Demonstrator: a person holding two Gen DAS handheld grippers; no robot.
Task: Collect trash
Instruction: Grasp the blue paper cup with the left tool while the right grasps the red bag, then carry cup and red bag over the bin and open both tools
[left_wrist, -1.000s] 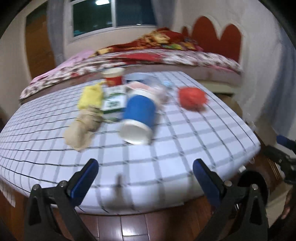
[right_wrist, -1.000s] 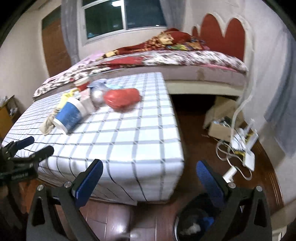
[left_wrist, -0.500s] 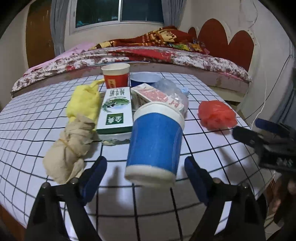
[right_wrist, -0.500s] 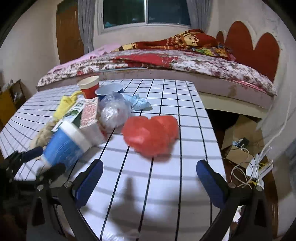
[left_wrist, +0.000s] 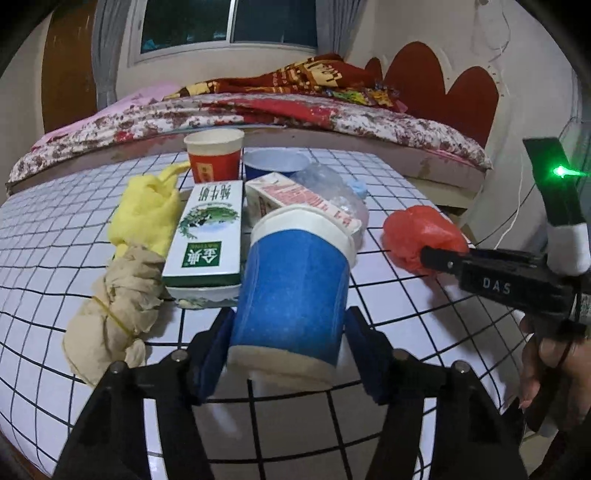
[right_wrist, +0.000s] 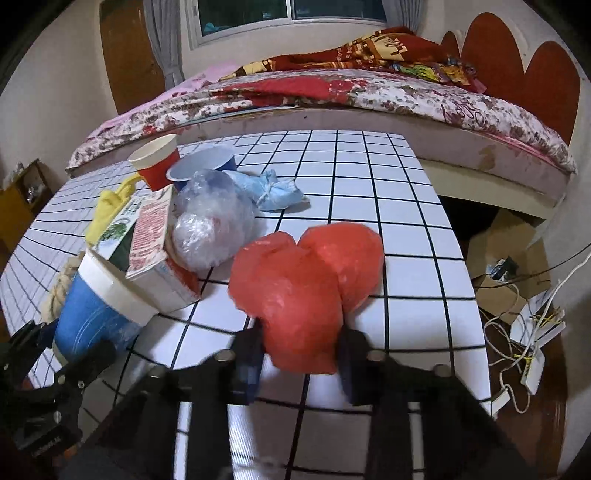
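The left tool (left_wrist: 286, 339) has just been closing, and the blue cup (left_wrist: 293, 291) lies on its side between its fingers with its base toward the tool. The left pad (left_wrist: 210, 354) touches the cup wall; the right pad looks to be at the wall too, so I read this as a grasp just forming on the cup. The right tool (right_wrist: 299, 354) has also just been closing, and its fingers pinch the near lobe of the red bag (right_wrist: 306, 291), which bulges up between them.

Both items rest on the checked bench (right_wrist: 406, 229). Just ahead and left of the cup are a green carton (left_wrist: 208, 236), a red-and-white carton (left_wrist: 295, 197) touching the cup's rim, a tan rag (left_wrist: 114, 310) and a yellow rag (left_wrist: 146, 214). Farther ahead stand a red cup (left_wrist: 214, 157) and a blue bowl (left_wrist: 277, 164). A clear bag (right_wrist: 214, 225) lies ahead-left of the red bag, close beside it.

To do this step well, I would squeeze the paper cup only until it stops slipping, since it will likely crush. Lift it straight back toward the tool so the rim clears the carton leaning on it. The red bag is soft and slick; it probably needs a fuller bite before lifting, or a lobe may slide out.
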